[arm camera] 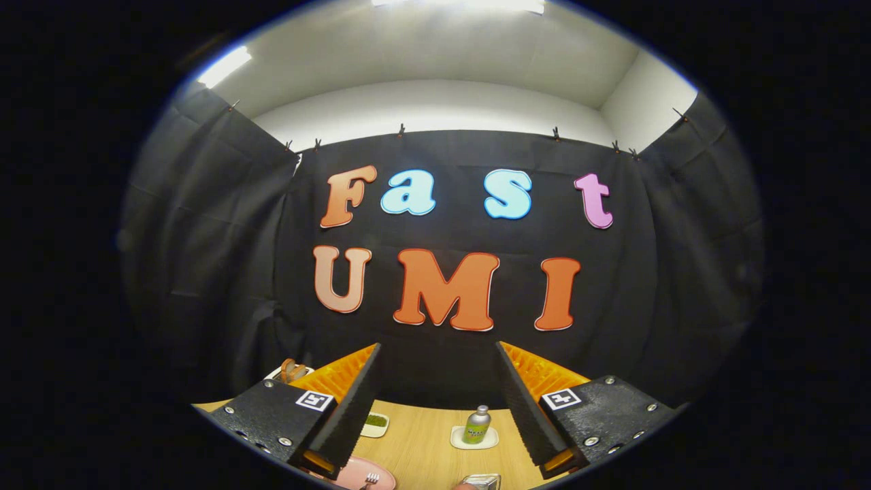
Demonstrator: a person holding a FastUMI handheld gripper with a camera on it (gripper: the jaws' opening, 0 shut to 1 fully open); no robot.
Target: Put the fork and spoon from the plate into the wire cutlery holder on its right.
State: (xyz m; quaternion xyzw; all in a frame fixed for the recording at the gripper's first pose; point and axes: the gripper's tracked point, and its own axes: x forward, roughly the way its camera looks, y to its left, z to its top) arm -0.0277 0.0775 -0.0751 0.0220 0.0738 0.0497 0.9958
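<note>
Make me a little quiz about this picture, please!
1. True or false: the gripper is open, with nothing between its fingers.
2. What stands on the small white dish on the table ahead? A) a bottle B) a cup C) an apple
3. Fill in: the fork lies on a pink ____.

Key: 1 true. 2 A, the bottle. 3 plate.

The claw [439,401] is held high and level, pointing toward 12 o'clock. Its two fingers [354,401] stand wide apart, one at 7 o'clock, one at 5, with nothing gripped between them.
</note>
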